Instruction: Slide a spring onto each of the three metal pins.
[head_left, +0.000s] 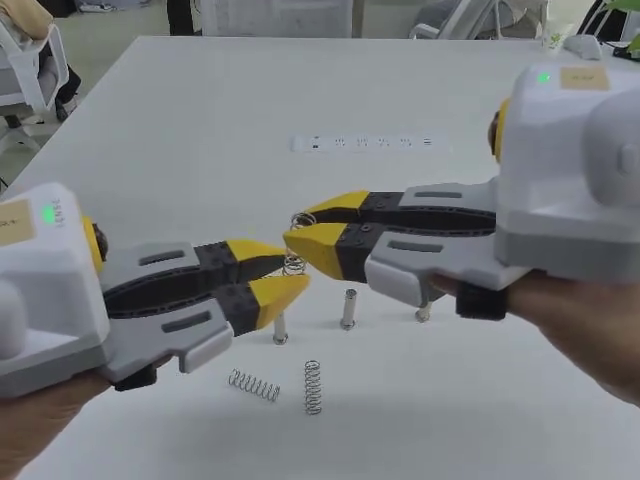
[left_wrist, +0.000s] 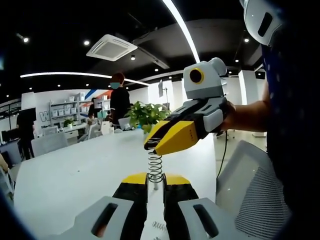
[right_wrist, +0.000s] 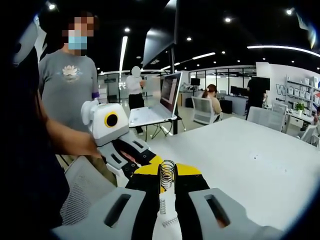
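A short steel spring (head_left: 294, 263) hangs in the air between the two grippers, above the pins. My right gripper (head_left: 298, 228) comes in from the right, shut on the spring's upper coils (right_wrist: 167, 174). My left gripper (head_left: 285, 272) reaches in from the lower left, its yellow tips closed on the spring's lower end (left_wrist: 155, 169). Three upright metal pins stand in a row on the white table: left pin (head_left: 280, 330), middle pin (head_left: 349, 308), right pin (head_left: 424, 312). All three are bare. Two more springs (head_left: 253, 385) (head_left: 313, 386) lie flat in front of the pins.
A white power strip (head_left: 365, 143) lies farther back on the table (head_left: 200, 140). Chairs stand past the table's left and far edges. In the gripper views, people stand and sit around the office, and a laptop (right_wrist: 152, 112) is on another desk.
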